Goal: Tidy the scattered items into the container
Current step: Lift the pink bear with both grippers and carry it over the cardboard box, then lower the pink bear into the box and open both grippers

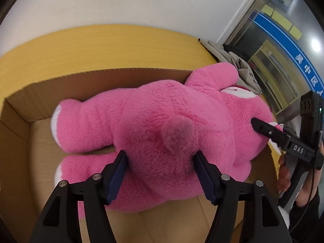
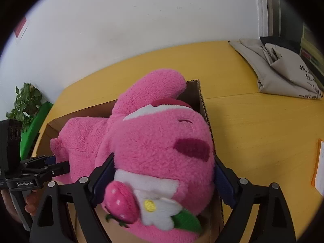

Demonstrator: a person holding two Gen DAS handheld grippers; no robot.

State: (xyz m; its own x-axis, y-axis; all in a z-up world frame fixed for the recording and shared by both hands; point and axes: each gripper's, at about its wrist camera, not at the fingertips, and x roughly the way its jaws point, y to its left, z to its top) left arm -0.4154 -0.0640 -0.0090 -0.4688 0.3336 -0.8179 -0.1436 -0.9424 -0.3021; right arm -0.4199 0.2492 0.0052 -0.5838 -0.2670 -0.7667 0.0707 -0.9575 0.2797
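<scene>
Blue-padded fingers of the left gripper (image 1: pixel 160 174) filled the foreground, straddling the rump of the pink plush bear (image 1: pixel 162 125) just below its round tail, and the plush bulged between them with no clear pinch showing, so they read as parted around the toy rather than biting into it. Over at the other end the right gripper (image 2: pixel 164 182) sat either side of the bear's head, its jaws wide, the left pad against the fur and the right pad just beside the cheek, with the strawberry and flower trim (image 2: pixel 141 204) hanging nearest that lens. Both ends taken at once made sense: a soft, floppy toy this long would have sagged or folded from a single hold. And the bear was lying on its side in the cardboard box (image 1: pixel 24 109), legs toward one wall, one arm poking up over the far rim and the head crowding the corner by the yellow table (image 2: pixel 263 125). By the look of it the placing was all but done, both sets of jaws slack enough to let go. A folded grey bag (image 2: pixel 279 70) lay well apart on the table, and a green plant (image 2: pixel 26 101) stood by the wall.
</scene>
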